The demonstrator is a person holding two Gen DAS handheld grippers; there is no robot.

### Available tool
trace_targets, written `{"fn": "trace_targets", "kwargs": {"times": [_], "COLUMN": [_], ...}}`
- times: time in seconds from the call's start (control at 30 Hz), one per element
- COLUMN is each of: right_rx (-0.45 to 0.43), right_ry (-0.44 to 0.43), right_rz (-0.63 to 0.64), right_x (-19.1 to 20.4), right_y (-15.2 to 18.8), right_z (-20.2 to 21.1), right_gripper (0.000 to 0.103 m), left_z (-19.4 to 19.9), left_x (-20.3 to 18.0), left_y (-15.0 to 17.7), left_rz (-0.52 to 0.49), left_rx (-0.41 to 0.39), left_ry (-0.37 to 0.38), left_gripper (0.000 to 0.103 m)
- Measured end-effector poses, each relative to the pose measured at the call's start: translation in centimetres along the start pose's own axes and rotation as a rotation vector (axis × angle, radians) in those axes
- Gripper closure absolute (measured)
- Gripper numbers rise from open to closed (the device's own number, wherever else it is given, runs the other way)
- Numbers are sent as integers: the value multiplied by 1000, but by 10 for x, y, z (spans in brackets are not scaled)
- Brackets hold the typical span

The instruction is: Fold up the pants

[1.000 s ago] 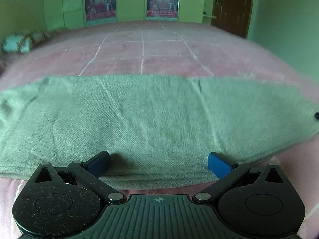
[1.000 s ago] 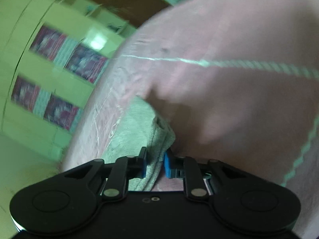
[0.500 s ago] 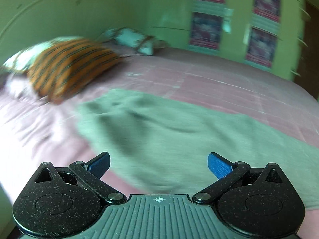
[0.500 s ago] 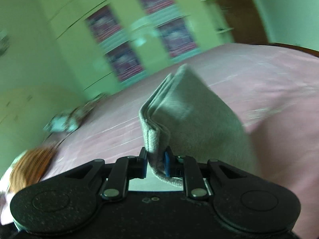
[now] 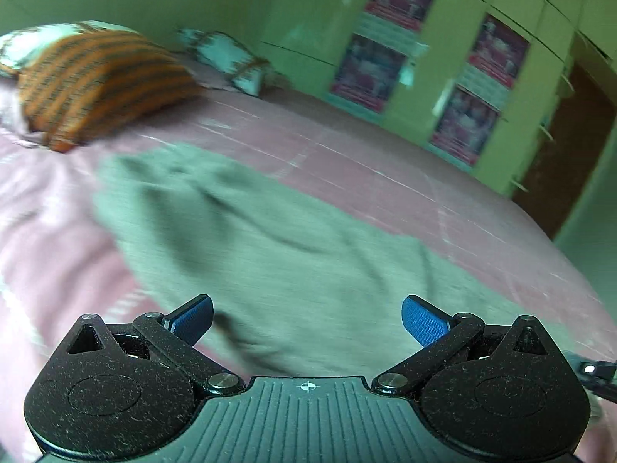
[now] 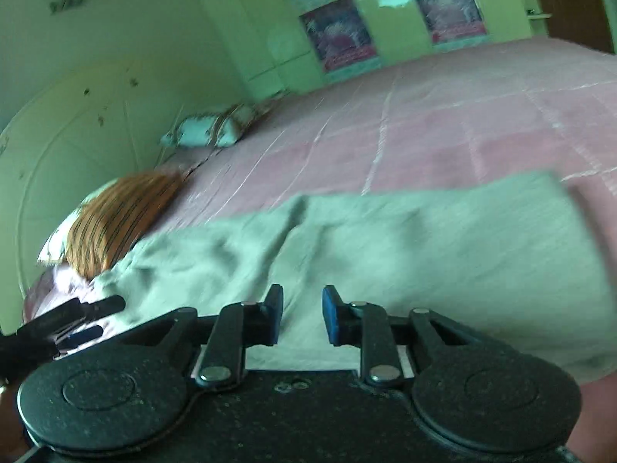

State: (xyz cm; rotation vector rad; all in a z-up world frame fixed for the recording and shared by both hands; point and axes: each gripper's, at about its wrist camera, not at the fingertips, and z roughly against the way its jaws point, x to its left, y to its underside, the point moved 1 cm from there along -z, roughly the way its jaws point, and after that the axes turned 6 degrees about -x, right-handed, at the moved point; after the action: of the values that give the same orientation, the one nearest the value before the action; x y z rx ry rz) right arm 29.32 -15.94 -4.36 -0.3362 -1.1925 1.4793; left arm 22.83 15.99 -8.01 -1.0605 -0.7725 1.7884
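Pants (image 5: 293,239) blurred, spread grey on your pink bed (image 5: 385,169), near edge hidden behind both tools, your left gripper (image 5: 307,320) gaping empty, your right gripper (image 6: 302,318) just parting, nothing pinched.

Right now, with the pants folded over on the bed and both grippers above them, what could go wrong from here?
1. The pants lie rumpled, with creases near the striped pillow; another fold could lock these in.
2. The right gripper has just been opening, nothing pinched between its pads; the released layer may slip out of line.
3. The left gripper hangs wide open over the cloth; closing here may bunch a single layer.
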Motion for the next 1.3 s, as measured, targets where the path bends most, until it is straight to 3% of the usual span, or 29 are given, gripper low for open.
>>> {"fn": "trace_targets", "kwargs": {"times": [0.07, 0.2, 0.47, 0.57, 0.7, 0.73, 0.77, 0.9, 1.0, 1.03, 1.1, 1.2, 1.3], "right_rx": [6, 42, 87, 102, 109, 105, 112, 134, 87, 108, 171, 115, 134], "right_ry": [5, -24, -62, -27, 22, 29, 33, 60, 26, 11, 23, 25, 55], "right_rz": [6, 2, 202, 318, 454, 487, 517, 498, 511, 524, 539, 611, 658], "right_x": [-3, 2, 59, 75, 89, 92, 95, 95, 106, 108, 104, 110, 112], "right_y": [1, 5, 29, 35, 42, 43, 45, 40, 39, 42, 49, 53, 58], "right_z": [4, 4, -35, -46, -53, -53, -54, -61, -51, -53, -63, -53, -57], "right_gripper": [88, 86, 83, 70, 76, 80, 91, 100, 100, 100, 95, 86, 85], "left_z": [-6, -10, 3, 4, 0, 0, -1, 0, 1, 1, 0, 1, 0], "left_x": [-14, -23, 22, 34, 42, 43, 44, 46, 48, 48, 48, 49, 50], "left_y": [2, 3, -7, -4, 1, 2, 2, 4, 5, 5, 5, 5, 6], "left_rz": [6, -39, -35, -20, 6, 13, 19, 35, 44, 48, 54, 56, 59], "left_rx": [13, 24, 49, 60, 69, 69, 69, 64, 57, 57, 58, 56, 59], "left_ry": [25, 2, -108, -120, -116, -113, -112, -103, -96, -97, -95, -89, -90], "left_gripper": [0, 0, 0, 0, 0, 0, 0, 0, 0, 0, 0, 0, 0]}}
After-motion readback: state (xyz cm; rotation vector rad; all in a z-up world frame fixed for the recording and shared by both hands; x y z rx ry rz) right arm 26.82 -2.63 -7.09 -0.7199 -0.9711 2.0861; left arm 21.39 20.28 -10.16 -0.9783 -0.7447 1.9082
